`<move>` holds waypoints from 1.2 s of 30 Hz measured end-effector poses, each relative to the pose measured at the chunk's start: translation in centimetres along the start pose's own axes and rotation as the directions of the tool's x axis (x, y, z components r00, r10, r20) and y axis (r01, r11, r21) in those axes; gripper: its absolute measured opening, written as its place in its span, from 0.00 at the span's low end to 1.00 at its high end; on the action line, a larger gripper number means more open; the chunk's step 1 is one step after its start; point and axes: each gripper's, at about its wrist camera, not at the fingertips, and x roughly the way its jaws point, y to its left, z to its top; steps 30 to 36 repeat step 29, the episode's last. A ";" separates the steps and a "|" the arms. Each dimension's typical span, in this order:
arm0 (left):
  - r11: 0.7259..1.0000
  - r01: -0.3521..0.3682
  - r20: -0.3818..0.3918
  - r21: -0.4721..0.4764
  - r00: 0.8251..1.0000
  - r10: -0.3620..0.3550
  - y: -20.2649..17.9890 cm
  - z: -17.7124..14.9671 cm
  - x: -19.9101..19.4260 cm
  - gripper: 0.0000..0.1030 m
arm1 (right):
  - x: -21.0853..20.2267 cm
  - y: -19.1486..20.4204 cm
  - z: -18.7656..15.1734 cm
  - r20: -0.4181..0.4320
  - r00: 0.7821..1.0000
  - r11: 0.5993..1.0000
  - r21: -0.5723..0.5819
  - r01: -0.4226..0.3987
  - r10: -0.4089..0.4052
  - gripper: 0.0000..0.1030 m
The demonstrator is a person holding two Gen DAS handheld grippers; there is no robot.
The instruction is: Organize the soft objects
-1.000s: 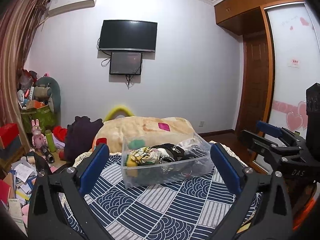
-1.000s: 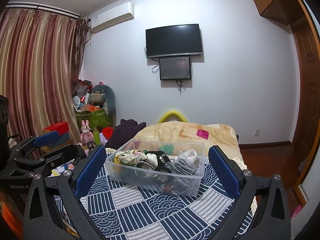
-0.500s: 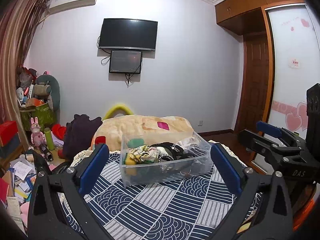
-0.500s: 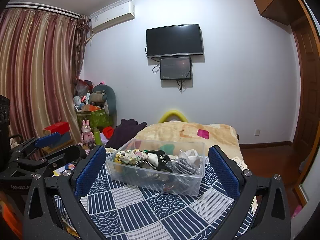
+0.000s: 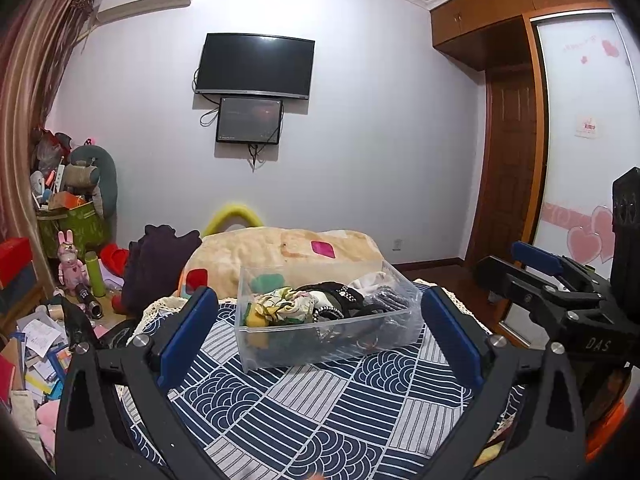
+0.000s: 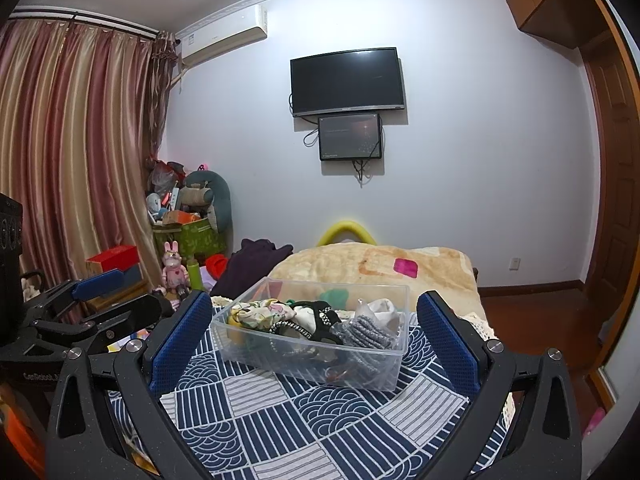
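Observation:
A clear plastic bin (image 5: pixel 320 344) (image 6: pixel 304 364) stands on a table under a navy and white patterned cloth (image 5: pixel 320 408) (image 6: pixel 320 420). In it lie a floral scrunchie (image 5: pixel 280 304) (image 6: pixel 260 312), black bands (image 5: pixel 336 300) (image 6: pixel 316 316) and a grey knit piece (image 5: pixel 384 296) (image 6: pixel 368 332). My left gripper (image 5: pixel 318 292) (image 6: pixel 124 296) is open, short of the bin's near wall, with nothing between its blue pads. My right gripper (image 6: pixel 315 300) (image 5: pixel 520 268) is also open and empty, just before the bin.
A beige blanket heap (image 5: pixel 288 252) and a dark purple garment (image 5: pixel 156 264) lie behind the table. Toys, boxes and papers (image 5: pixel 36 360) crowd the floor at the left. A wooden door (image 5: pixel 512 160) and wardrobe are on the right.
The left wrist view has drifted very slightly. Both grippers stay open and the bin's contents have not moved.

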 end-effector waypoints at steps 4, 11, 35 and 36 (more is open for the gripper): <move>1.000 0.004 0.001 -0.001 1.000 -0.004 0.0 -0.1 0.0 1.00 | -0.1 0.0 0.1 0.000 1.000 1.000 0.000 0.000 0.000 0.99; 1.000 0.012 -0.010 -0.013 1.000 -0.012 0.0 0.0 0.1 1.00 | 0.0 -0.1 0.0 -0.002 1.000 1.000 0.002 0.001 -0.001 0.99; 0.999 0.031 -0.017 -0.019 0.999 -0.031 0.0 -0.1 0.1 1.00 | 0.1 0.0 -0.2 -0.013 1.000 1.000 0.008 -0.001 0.001 1.00; 0.999 0.031 -0.017 -0.019 0.999 -0.031 0.0 -0.1 0.1 1.00 | 0.1 0.0 -0.2 -0.013 1.000 1.000 0.008 -0.001 0.001 1.00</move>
